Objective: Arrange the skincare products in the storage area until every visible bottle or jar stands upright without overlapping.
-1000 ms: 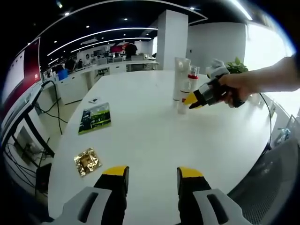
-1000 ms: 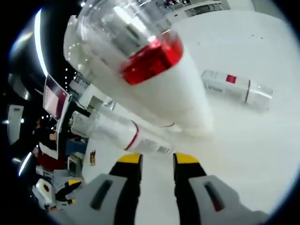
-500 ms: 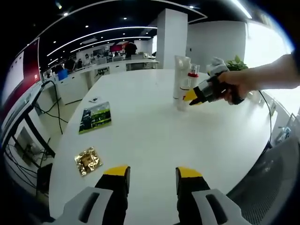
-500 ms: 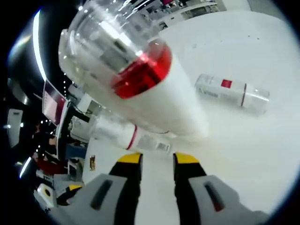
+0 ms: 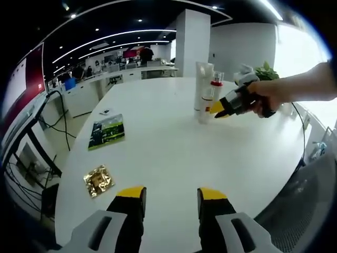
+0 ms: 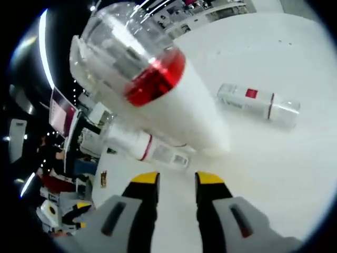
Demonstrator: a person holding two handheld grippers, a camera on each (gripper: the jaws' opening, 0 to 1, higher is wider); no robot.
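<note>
- In the left gripper view, a wide white table [image 5: 174,153] runs through an open-plan office. The left gripper [image 5: 171,196] hovers low over its near edge, its two yellow-tipped jaws apart with nothing between them.
- Toward the far side of the table stand two skincare products close together: a tall white tube [image 5: 202,84] and, just in front of it, a white bottle with a red band [image 5: 209,100] and a clear cap. Both are upright.
- A hand [image 5: 268,95] reaches in from the right holding the right gripper [image 5: 218,109], whose yellow tips sit right at the banded bottle.
- In the right gripper view, that bottle [image 6: 158,100] looms very close: white body, shiny red collar, clear domed cap. The right gripper's jaws stand apart and bare below it.
- Two more white bottles with red markings show beyond: one [image 6: 258,104] to the right, one [image 6: 150,150] behind the near bottle. The view is rolled, so I cannot tell whether they stand or lie.
- Near the left gripper lie a green booklet [image 5: 106,132] and a gold foil packet [image 5: 98,181].
</note>
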